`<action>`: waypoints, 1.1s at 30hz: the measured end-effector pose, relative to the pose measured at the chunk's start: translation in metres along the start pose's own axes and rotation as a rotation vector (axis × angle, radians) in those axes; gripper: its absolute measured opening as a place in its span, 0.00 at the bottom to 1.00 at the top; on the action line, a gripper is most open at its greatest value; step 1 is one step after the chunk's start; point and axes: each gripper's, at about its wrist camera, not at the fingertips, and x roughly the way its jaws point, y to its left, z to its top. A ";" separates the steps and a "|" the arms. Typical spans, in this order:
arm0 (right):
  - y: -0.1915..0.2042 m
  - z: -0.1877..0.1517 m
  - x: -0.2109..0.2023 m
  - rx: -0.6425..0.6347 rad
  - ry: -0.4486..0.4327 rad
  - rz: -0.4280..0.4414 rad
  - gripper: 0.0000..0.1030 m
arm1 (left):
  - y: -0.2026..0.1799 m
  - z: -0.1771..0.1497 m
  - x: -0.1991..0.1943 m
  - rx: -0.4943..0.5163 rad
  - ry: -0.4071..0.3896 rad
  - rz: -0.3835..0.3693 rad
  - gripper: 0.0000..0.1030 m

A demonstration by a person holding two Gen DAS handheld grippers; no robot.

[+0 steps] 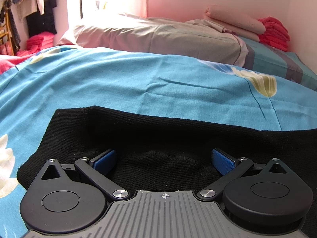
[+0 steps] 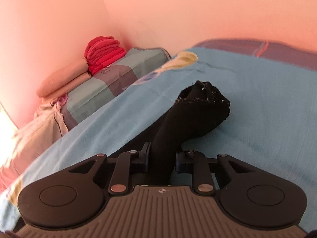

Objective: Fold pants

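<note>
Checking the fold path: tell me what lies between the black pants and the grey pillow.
Left wrist view: only bare blue floral bedsheet lies between the black pants and the grey pillow.

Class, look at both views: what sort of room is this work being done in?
Most likely a bedroom. The black pants lie on a bed with a blue sheet, a pillow sits behind, and clothes hang in the far corner.
</note>
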 end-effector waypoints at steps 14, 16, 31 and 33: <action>0.172 -0.121 -0.152 -0.954 -0.465 0.141 0.23 | 0.032 0.011 -0.065 -0.078 -0.095 0.060 1.00; 0.201 -0.173 -0.167 -1.158 -0.479 0.224 0.24 | 0.035 0.011 -0.069 -0.086 -0.090 0.059 1.00; 0.224 -0.301 -0.158 -1.697 -0.499 0.239 0.22 | -0.031 0.028 -0.079 -0.028 -0.095 -0.098 1.00; 0.226 -0.291 -0.159 -1.655 -0.479 0.236 0.29 | -0.054 0.027 -0.065 -0.008 -0.063 -0.128 1.00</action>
